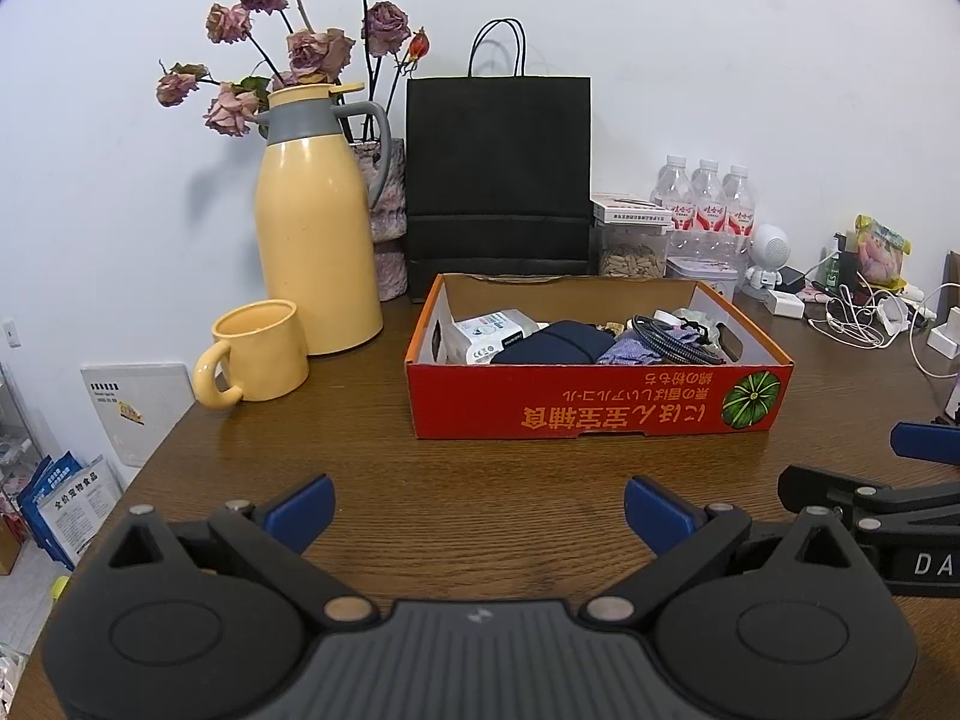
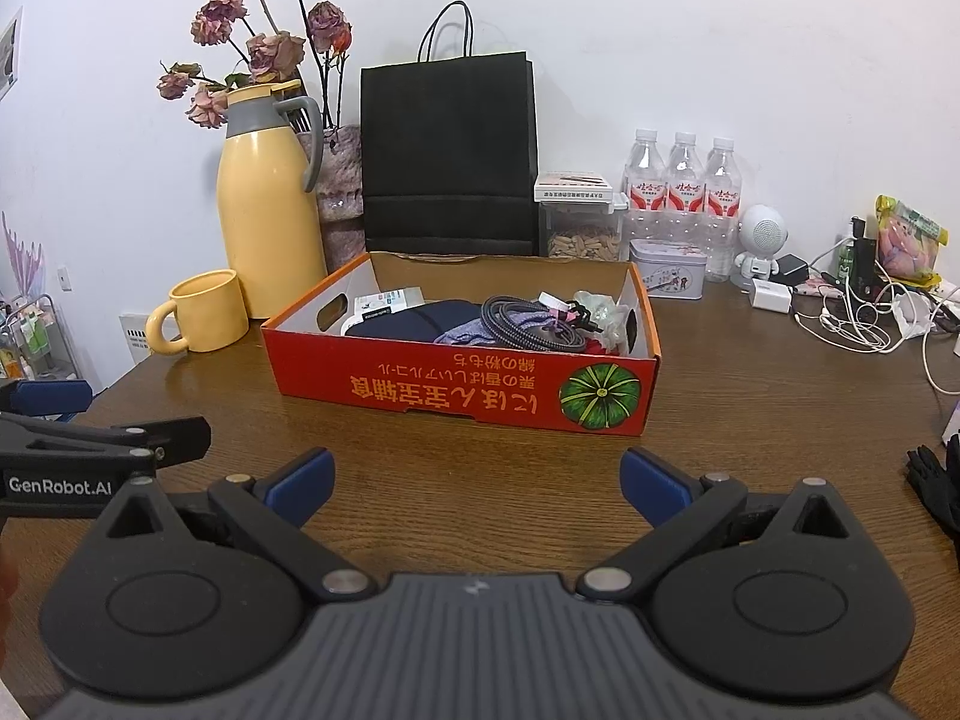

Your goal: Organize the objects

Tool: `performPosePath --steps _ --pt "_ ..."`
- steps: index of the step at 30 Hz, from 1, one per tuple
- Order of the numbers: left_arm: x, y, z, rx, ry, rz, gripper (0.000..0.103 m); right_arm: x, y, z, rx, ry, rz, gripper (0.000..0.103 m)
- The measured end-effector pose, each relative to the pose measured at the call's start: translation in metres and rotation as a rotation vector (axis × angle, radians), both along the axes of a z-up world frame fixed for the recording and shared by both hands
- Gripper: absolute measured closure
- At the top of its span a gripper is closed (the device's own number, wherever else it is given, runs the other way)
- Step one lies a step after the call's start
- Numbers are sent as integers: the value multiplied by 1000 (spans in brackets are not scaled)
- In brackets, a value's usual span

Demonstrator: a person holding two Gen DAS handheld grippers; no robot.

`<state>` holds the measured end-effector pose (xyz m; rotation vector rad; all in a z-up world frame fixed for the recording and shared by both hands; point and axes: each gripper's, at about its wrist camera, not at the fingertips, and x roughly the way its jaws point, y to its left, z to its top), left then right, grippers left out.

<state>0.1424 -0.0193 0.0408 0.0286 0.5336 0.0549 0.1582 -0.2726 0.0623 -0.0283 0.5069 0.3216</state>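
Two handheld grippers hover side by side over a brown wooden table (image 1: 480, 420), both pointing toward a white wall. The left gripper (image 1: 478, 507) has its blue-padded fingers spread wide with nothing between them. The right gripper (image 2: 477, 489) is likewise spread wide and empty; in the left view its side shows at 3 o'clock.

At 12 o'clock from both grippers, near the middle of the table, sits a shallow red cardboard box (image 1: 600, 399) with an orange rim, upside-down yellow lettering and a green pumpkin picture on its front wall. Inside it lie a white packet (image 1: 489, 339) at the left, a dark navy pouch (image 1: 549, 345) in the middle, a coiled black cable (image 2: 531, 324) resting on lilac cloth (image 1: 627, 351), and small crumpled items at the right end that are too jumbled to tell apart.

At 10 o'clock stands a yellow mug (image 1: 258, 354), handle toward the camera, just beside a tall yellow thermos jug (image 1: 315, 222) with a grey collar. Dried pink roses (image 1: 282, 30) rise behind the jug. A black paper bag (image 1: 498, 180) stands upright behind the box.

At 2 o'clock are a clear jar of seeds (image 1: 633, 252), three water bottles (image 1: 708, 198), a small tin (image 2: 666, 267), a white robot figurine (image 2: 759, 240), and tangled white cables (image 2: 852, 324) with chargers.
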Motion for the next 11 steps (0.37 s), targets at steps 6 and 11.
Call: performPosePath --steps 6,11 --pt "1 0 0 1 3 -2 0 0 -1 0 0 0 0 0" --pt "1 -1 -1 9 3 5 1 0 0 -1 -1 0 0 0"
